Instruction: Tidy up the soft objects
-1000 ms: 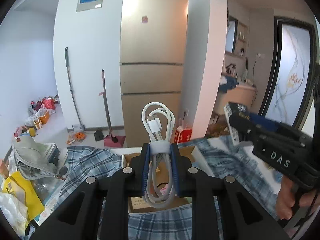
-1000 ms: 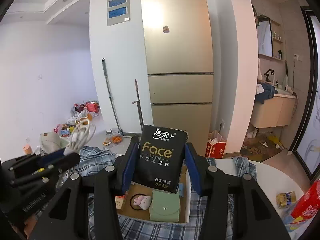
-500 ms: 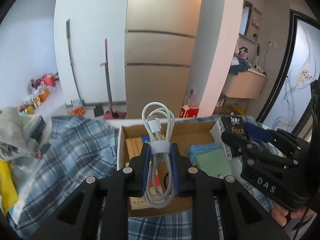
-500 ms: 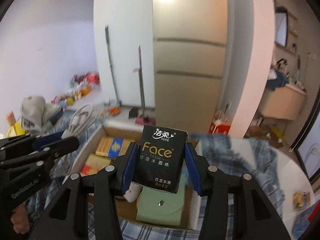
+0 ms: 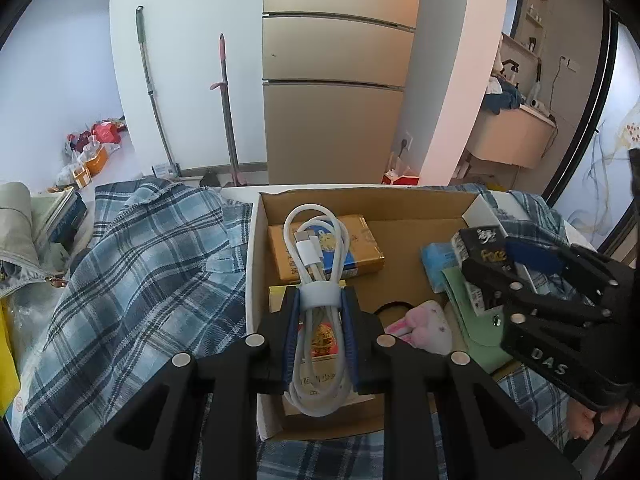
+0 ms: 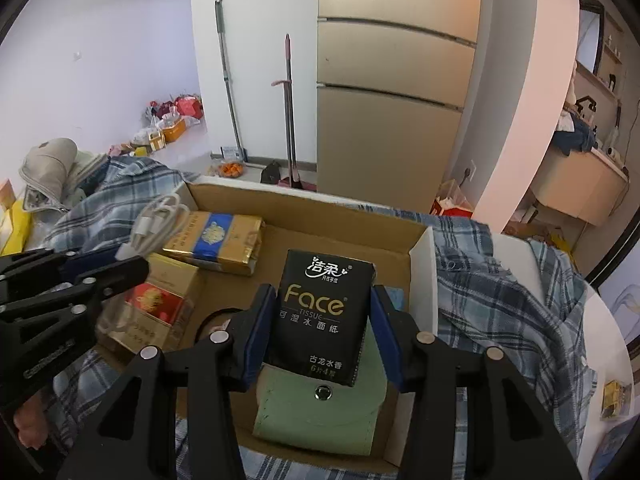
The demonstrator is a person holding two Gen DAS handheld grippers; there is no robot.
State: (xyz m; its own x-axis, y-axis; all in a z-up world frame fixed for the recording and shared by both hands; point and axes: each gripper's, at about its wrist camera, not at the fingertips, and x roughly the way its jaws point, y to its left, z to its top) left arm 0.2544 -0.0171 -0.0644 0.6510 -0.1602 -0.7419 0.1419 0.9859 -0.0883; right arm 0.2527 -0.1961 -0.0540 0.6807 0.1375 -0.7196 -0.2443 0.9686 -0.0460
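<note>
Both grippers have been lowered over the cardboard box (image 6: 416, 254). A coiled white cable (image 5: 319, 268) is clamped between the left gripper (image 5: 319, 334) jaws; a black tissue pack (image 6: 322, 320) is clamped between the right gripper (image 6: 320, 334) jaws.

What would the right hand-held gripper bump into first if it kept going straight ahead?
Probably the cardboard box: its bare floor and far wall lie beyond the held tissue pack. Depth is unclear.
</note>
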